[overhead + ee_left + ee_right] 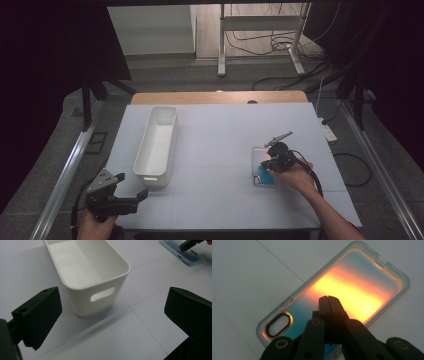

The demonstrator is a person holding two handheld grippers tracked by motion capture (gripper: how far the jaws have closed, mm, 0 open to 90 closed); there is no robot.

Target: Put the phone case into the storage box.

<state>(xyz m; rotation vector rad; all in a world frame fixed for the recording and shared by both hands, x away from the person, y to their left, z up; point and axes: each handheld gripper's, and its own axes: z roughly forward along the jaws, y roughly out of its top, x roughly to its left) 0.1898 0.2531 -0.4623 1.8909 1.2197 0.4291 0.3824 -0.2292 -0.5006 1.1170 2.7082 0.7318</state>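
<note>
The phone case (337, 297) lies flat on the white surface (215, 140), right of the white bin (156, 145). Light, thin and bendy, it looks best pinched at a rim. The right claw (328, 298) hovers clenched and empty over it, pointing down; the left claw (110, 315) rests released near the bin.

Grey floor (165, 75) beyond the table, cables (260, 45) trailing under a metal stand (260, 22).
</note>
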